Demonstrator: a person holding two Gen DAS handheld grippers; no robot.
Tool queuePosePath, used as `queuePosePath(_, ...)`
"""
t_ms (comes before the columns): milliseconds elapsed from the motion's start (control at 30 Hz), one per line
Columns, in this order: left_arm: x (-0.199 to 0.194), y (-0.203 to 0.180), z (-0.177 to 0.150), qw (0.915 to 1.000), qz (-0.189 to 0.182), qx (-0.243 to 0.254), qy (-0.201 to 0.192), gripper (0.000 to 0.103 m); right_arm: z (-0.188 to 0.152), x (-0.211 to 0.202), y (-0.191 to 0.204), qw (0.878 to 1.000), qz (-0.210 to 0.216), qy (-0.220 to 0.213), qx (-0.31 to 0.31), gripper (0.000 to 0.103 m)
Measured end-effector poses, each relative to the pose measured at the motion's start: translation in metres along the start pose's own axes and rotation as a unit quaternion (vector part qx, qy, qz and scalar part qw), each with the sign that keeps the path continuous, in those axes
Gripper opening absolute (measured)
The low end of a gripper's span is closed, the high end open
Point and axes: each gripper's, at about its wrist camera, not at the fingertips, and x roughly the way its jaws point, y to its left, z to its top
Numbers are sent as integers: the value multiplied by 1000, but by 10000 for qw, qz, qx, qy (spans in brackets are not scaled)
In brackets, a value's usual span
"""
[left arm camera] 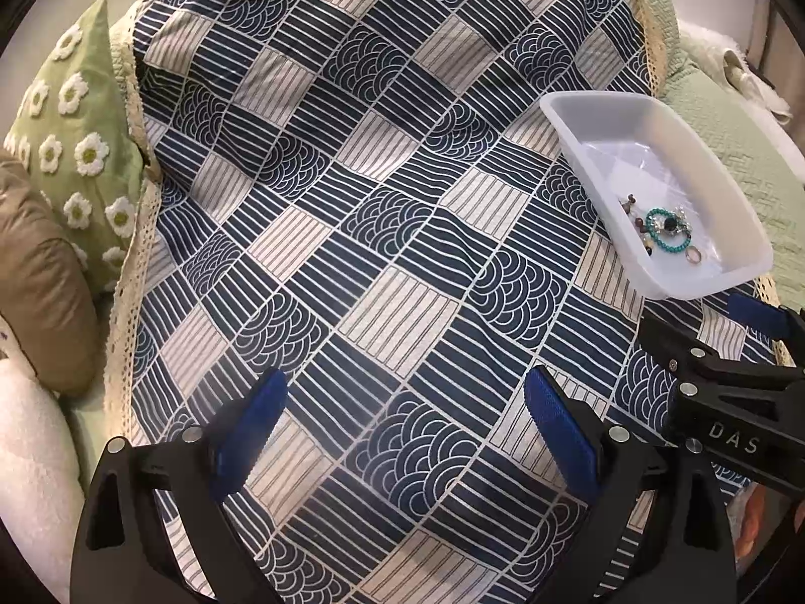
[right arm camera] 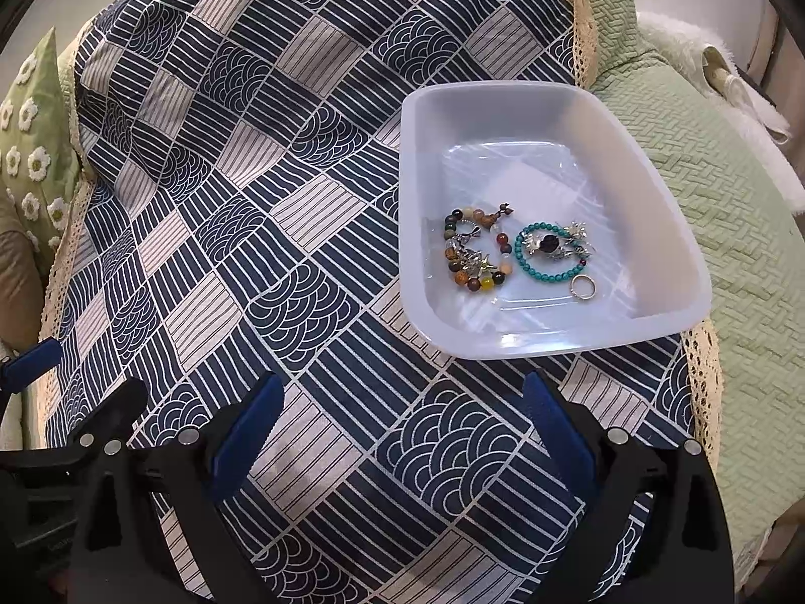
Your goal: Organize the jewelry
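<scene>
Inside the white tray [right arm camera: 654,231] — mixed-bead bracelet [right arm camera: 475,256], turquoise bracelet [right arm camera: 546,256], ring [right arm camera: 583,286] gathered, left tongs [left arm camera: 405,428] and right tongs [right arm camera: 402,433] held apart over patterned cloth [right arm camera: 251,201].

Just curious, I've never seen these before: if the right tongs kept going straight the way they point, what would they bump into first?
Most likely the white tray, reaching its near rim above the patterned cloth. Depth is hard to judge, so they might graze the cloth first.

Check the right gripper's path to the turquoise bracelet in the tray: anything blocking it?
Only the tray's near wall. The open right gripper hovers over bare cloth before it; the turquoise bracelet lies uncovered inside, a ring beside it.
</scene>
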Motion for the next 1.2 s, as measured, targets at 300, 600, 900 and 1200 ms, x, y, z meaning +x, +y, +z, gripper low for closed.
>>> queuePosePath(300,1,0,0,10000,-18,1,27,91,0,-1,0,10000,-31,-27,14,94)
queuePosePath(600,0,2,0,10000,-41,-14,20,91,0,-2,0,10000,-34,-32,5,94)
queuePosePath(900,-1,1,-1,10000,-18,30,-8,91,-1,-2,2,10000,-26,-14,26,94)
queuePosePath(1200,-2,2,-1,10000,-67,9,3,91,-1,-2,3,10000,-38,-20,15,94)
